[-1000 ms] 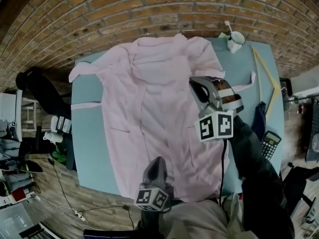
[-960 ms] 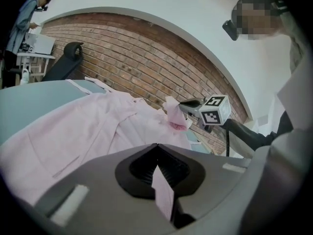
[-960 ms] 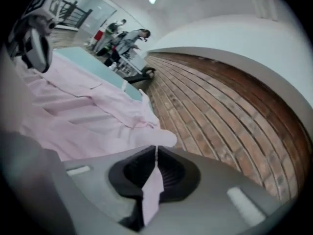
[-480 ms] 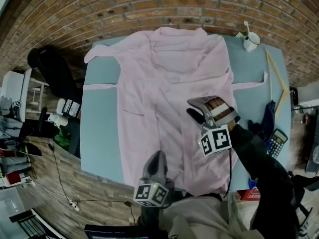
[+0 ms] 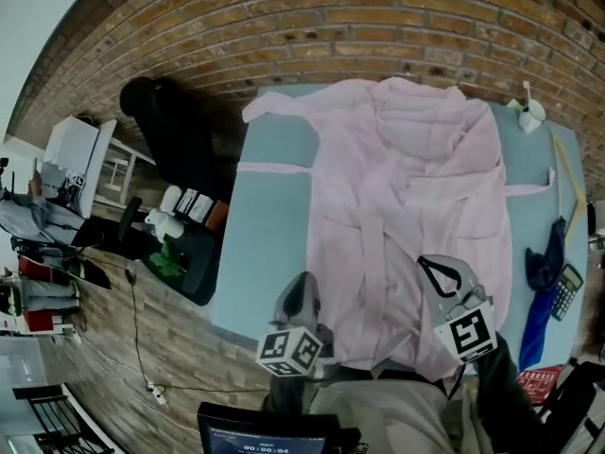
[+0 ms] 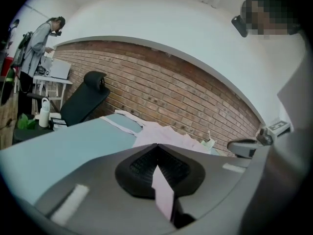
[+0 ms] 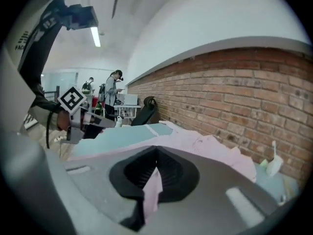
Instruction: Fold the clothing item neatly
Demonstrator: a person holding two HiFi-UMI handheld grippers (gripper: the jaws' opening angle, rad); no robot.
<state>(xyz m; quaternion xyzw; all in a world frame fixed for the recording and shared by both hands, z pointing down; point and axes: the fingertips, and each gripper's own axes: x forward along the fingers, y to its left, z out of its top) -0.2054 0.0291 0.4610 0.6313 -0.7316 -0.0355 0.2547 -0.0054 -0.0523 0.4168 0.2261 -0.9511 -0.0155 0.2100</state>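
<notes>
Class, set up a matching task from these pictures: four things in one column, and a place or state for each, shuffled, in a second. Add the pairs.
Column one:
1 pink garment
2 white cup
3 calculator
4 left gripper

Column two:
A beside the dark blue cloth
B shut on the garment's edge
C spread over the table
D at the far right table corner

Pairs: 1-C, 2-D, 3-A, 4-B

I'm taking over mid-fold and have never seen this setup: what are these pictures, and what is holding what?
No robot here: a person holds a two-jaw hand tool in each hand. The wide picture comes from a camera on the person's head, looking down; the other two ride on the tools. A pink garment lies spread on a blue-green table. The left gripper is shut on its near edge; the right gripper has just closed its jaws on that edge too.
</notes>
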